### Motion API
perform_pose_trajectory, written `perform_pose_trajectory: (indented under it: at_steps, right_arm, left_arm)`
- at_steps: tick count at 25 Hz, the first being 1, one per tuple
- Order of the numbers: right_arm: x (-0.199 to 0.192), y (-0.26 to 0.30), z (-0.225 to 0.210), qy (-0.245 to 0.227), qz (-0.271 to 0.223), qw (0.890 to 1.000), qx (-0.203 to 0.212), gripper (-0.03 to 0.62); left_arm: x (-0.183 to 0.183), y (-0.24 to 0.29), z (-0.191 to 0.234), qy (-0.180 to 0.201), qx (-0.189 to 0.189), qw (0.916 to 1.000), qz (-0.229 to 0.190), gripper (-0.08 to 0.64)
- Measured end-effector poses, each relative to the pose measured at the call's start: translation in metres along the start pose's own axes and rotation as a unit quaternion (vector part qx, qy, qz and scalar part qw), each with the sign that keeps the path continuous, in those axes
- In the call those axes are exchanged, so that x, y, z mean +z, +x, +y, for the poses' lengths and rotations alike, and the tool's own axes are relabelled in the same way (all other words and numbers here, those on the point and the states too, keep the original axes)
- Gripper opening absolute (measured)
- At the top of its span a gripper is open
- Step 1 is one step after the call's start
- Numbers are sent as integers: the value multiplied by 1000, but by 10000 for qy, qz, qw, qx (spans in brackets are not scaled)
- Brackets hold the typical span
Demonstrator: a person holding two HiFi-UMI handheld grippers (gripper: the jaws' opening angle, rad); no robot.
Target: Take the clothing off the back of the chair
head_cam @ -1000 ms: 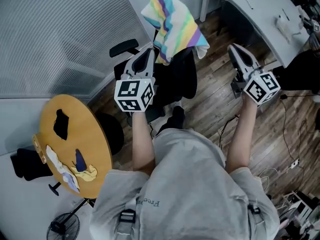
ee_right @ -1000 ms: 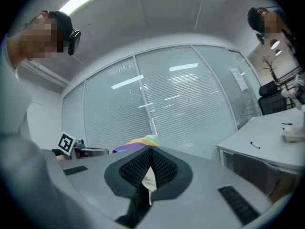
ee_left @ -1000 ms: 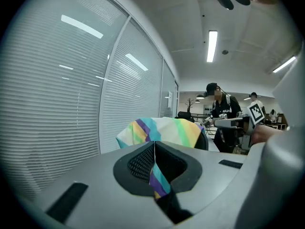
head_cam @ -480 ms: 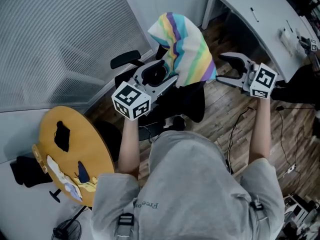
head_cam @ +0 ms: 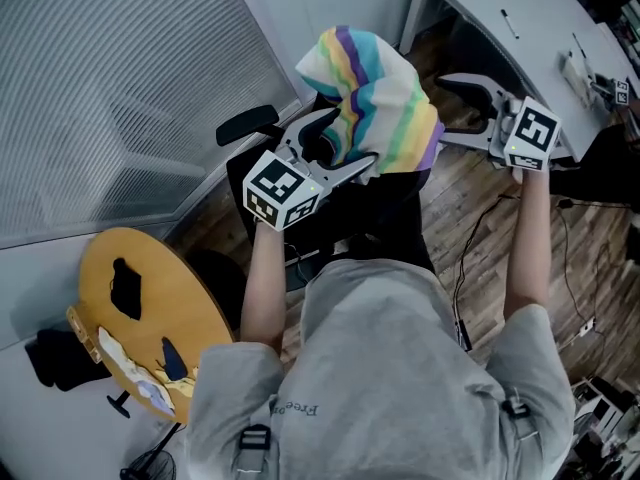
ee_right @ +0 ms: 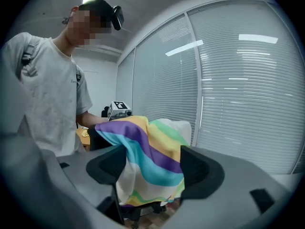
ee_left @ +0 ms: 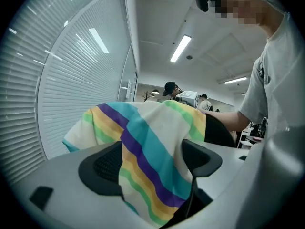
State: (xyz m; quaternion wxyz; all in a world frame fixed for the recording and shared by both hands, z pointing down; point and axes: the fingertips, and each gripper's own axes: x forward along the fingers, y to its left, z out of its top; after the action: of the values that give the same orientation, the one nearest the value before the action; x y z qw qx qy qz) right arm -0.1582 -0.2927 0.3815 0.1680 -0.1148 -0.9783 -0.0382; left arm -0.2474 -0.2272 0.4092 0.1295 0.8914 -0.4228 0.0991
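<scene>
A striped garment (head_cam: 375,98) in cream, teal, purple, yellow and green hangs over the back of a black office chair (head_cam: 395,203). My left gripper (head_cam: 350,140) is at the garment's left side, its jaws opening. In the left gripper view the cloth (ee_left: 152,137) shows between the two fingers (ee_left: 102,168), which do not press on it. My right gripper (head_cam: 443,110) is at the garment's right side, its jaws opening too. In the right gripper view the garment (ee_right: 147,156) hangs just beyond the spread fingers (ee_right: 200,171).
A round yellow table (head_cam: 195,313) with small items stands at lower left. A white desk (head_cam: 520,28) runs along the upper right. A wall of blinds (head_cam: 130,78) is on the left. Cables (head_cam: 470,258) lie on the wooden floor. The chair's armrest (head_cam: 248,123) sticks out leftward.
Both grippers swung in toward the garment, one on each side, and tipped to a flatter angle. Their jaws went from shut to wide apart.
</scene>
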Motion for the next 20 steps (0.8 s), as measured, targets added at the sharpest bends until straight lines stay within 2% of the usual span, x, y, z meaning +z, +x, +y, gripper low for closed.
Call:
perform_pose_trajectory:
  at_steps: [4,8,12,15,20]
  right_arm:
    - [4,4,-14,34,-107,9997,196,347]
    - [6,7,-28,221,-344,9974,588,360]
    - [4,12,-39,538,-609,9906,1105,373]
    - [4,21,-42,867,-804,9796,1627,376]
    - [1,40,-35,1324,-1094,9525,2515,387]
  left_arm:
    - [4,6,22,4,154,9999,42,407]
    - [12,9,43,-80,327,9994,-10,416]
    - [12,18,54,-275,213,9994,23,434]
    - [10,21,57,-443,-9,9990,-59,437]
    - [4,27,57,-720,-526,9956,-283,436]
